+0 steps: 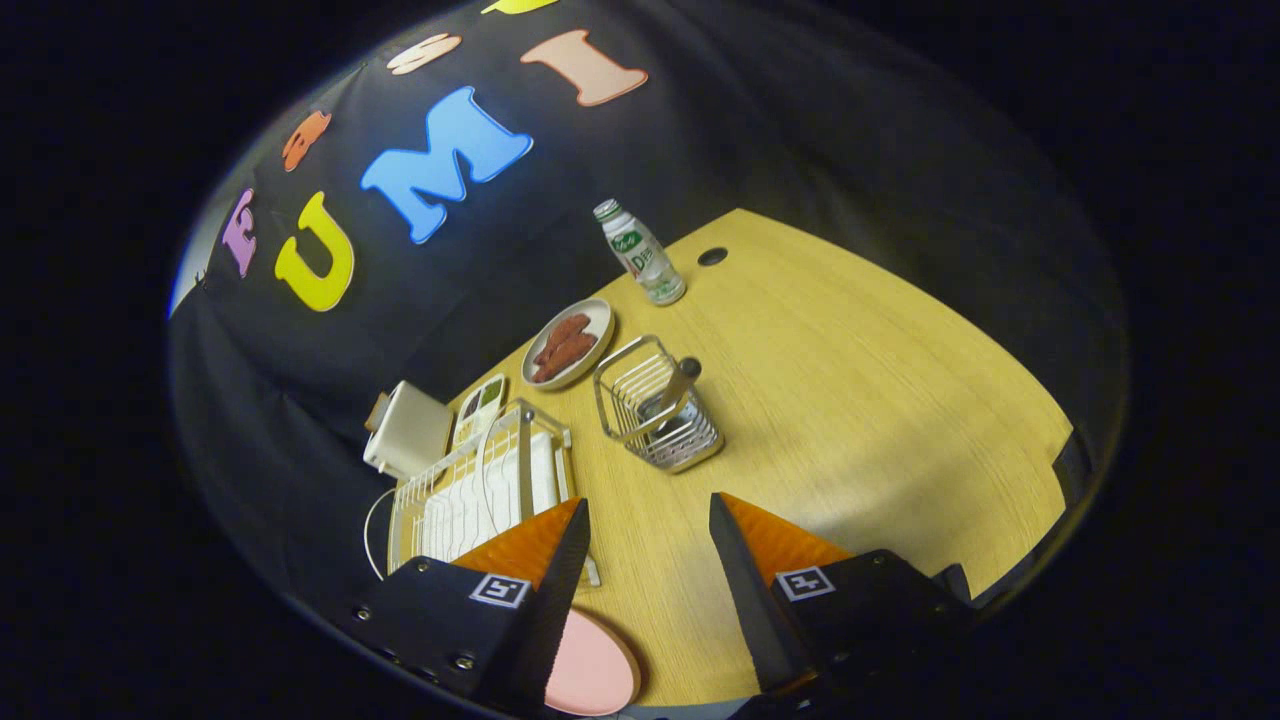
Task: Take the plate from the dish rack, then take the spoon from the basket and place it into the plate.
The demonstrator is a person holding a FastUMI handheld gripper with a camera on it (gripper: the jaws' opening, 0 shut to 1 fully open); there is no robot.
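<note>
pale wood-grain tabletop (850, 400) spreads out ahead, smooth and yellowish, with a small round hole (712, 256) near its far edge. the gripper (648, 515) hangs above it with its two wedge-shaped fingers wide apart and nothing between them, just bare table in the gap. a flat, round pink plate (592, 670) lies on the table low down, partly tucked under the left finger. just beyond that finger stands the white wire dish rack (480, 490), ribbed and slatted. ahead of the fingers sits the square metal wire basket (655, 405), shiny and open-sided, and the metal spoon (678, 385) stands in it, leaning, handle up. past the basket, a shallow oval dish holding reddish-brown pieces (568, 343), and farther back an upright plastic bottle with a green-and-white label (640, 252). beside the rack there's a small white boxy block (408, 430) and a little tray with dark and green sections (480, 405).
</note>
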